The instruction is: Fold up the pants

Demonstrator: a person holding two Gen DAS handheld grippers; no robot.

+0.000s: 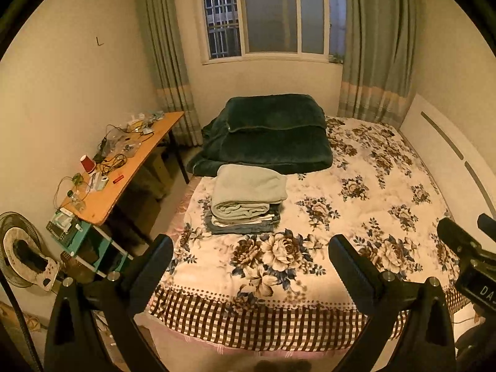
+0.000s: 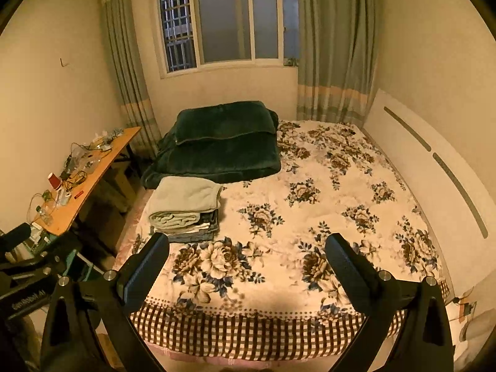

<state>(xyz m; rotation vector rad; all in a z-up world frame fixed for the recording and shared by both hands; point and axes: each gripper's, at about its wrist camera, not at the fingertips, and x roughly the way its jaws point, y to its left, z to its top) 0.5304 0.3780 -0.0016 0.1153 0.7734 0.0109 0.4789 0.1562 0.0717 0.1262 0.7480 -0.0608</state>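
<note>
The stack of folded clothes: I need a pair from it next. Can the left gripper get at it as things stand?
Probably yes: the left gripper is open, holds nothing, and only bare floral bedspread lies between it and the stack of folded clothes.

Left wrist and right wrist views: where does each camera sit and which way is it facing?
Left wrist: behind the open left gripper, at the bed's foot, facing the window; the right gripper shows at right.
Right wrist: behind the open right gripper, same heading; the left gripper shows at left.
Shared: bed, folded stack, dark blanket, desk.
</note>
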